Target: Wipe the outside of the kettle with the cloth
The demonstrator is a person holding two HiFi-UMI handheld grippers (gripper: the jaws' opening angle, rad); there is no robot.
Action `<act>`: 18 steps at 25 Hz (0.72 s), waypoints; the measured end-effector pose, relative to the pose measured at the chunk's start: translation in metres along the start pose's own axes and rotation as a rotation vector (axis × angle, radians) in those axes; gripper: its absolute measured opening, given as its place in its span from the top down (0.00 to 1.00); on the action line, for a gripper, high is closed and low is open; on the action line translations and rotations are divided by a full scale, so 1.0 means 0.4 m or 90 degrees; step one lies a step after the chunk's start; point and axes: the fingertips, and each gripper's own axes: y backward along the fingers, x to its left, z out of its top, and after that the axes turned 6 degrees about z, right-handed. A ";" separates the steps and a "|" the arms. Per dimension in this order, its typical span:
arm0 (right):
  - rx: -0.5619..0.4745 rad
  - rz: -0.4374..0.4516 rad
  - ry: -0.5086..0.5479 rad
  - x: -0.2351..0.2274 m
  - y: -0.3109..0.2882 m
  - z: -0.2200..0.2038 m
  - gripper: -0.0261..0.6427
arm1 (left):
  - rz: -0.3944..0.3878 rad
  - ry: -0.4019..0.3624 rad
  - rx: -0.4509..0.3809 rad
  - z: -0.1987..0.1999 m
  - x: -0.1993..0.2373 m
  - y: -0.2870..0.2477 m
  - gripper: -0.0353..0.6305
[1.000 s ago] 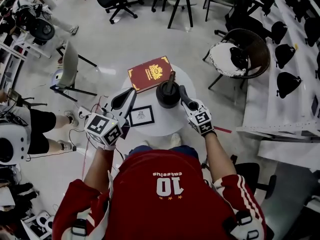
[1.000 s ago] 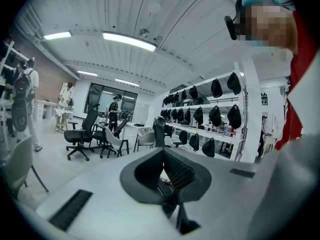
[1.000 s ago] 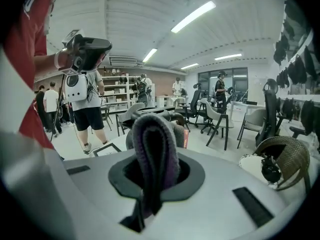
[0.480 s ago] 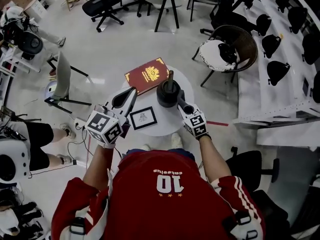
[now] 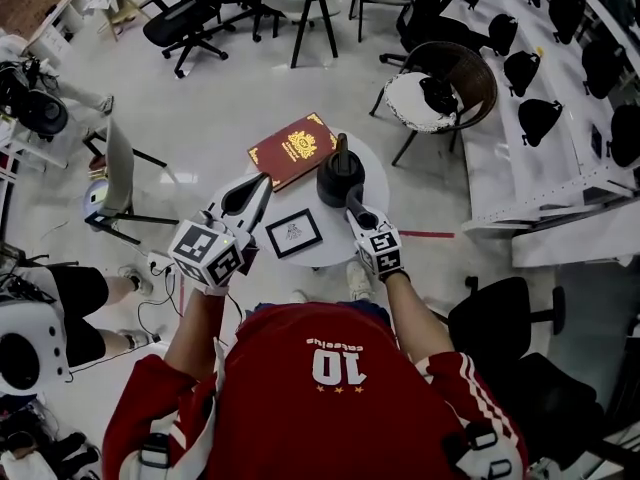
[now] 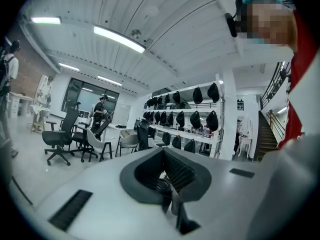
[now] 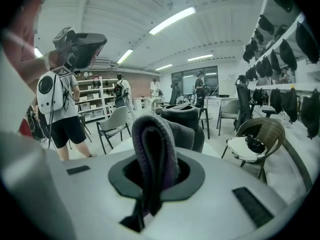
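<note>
Looking down, the head view shows the kettle [image 5: 340, 176] upright on the round table [image 5: 338, 236], the right gripper [image 5: 352, 198] just beside its near wall, the left gripper [image 5: 262, 184] off to the left, apart from it; left gripper view: jaws pressed together, empty; right gripper view: jaws pinching the folded cloth [image 7: 152, 144], kettle right behind; best press the cloth flat and sweep round gently, lest the kettle slide.
</note>
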 end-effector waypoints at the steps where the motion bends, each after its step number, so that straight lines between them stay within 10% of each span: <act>1: 0.001 0.002 0.001 0.012 -0.004 0.003 0.89 | 0.000 0.000 -0.001 0.000 0.007 0.011 0.94; 18: -0.006 0.018 0.003 0.113 -0.120 0.038 0.89 | 0.042 0.020 0.004 -0.041 0.128 0.168 0.94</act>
